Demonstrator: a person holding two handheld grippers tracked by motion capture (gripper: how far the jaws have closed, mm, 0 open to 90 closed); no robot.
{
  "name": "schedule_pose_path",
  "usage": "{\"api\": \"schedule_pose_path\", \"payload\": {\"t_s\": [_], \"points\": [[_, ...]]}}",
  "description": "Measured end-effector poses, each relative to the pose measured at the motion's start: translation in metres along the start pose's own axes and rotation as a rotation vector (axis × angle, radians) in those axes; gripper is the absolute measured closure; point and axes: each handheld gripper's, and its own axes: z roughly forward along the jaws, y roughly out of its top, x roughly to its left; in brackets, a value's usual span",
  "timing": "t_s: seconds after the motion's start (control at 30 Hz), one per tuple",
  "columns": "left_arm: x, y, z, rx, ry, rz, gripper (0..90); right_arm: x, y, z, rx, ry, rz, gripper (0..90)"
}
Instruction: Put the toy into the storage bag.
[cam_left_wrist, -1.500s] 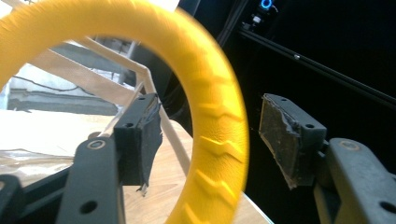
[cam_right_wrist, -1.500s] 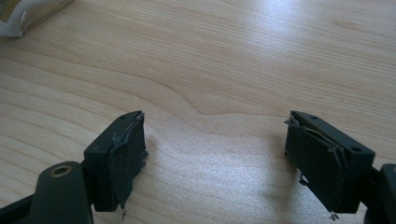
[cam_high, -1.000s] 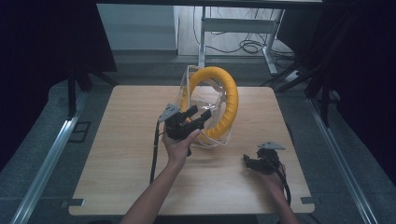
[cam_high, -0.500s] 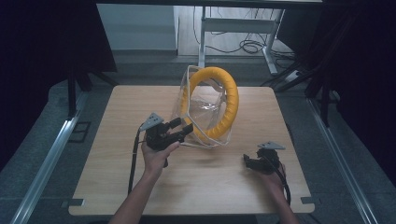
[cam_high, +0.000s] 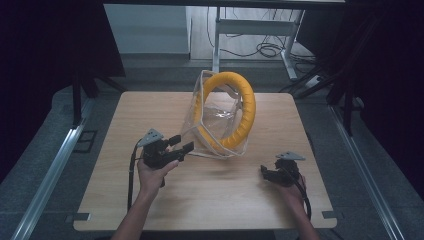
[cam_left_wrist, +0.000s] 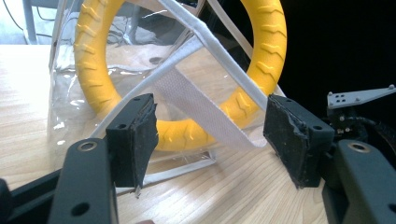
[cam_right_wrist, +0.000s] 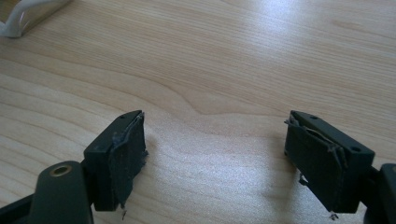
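Note:
A yellow ribbed ring (cam_high: 245, 107) stands upright inside a clear plastic bag (cam_high: 215, 117) with white trim at the middle of the wooden table (cam_high: 145, 112). My left gripper (cam_high: 181, 143) is open just left of the bag's front corner and holds nothing. In the left gripper view the ring (cam_left_wrist: 93, 74) and a white strap (cam_left_wrist: 201, 107) of the bag lie beyond the open left gripper (cam_left_wrist: 217, 135). My right gripper (cam_high: 264, 174) rests low at the table's front right, apart from the bag. Its jaws are open over bare wood, the right gripper (cam_right_wrist: 215, 158) holding nothing.
The bag's white trimmed edge (cam_right_wrist: 23, 14) shows at the top left of the right gripper view. Metal rails (cam_high: 50, 170) run along both sides of the table, and a desk frame with cables (cam_high: 265, 47) stands behind it.
My left gripper has drawn back from the bag, moving left and toward the table's front, and now stands clear of it. The right gripper has stayed in place.

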Motion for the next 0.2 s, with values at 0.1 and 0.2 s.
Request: {"api": "schedule_pose_path", "payload": {"t_s": [0.1, 0.2], "points": [[0.0014, -0.0016, 0.0001, 0.006, -0.004, -0.004, 32.9, 0.0000, 0.0000, 0.0000, -0.001, 0.000, 0.001, 20.4], [0.0038, -0.0026, 0.0012, 0.022, -0.006, -0.009, 30.4, 0.0001, -0.0003, -0.0002, 0.000, 0.001, 0.003, 20.4]]}}
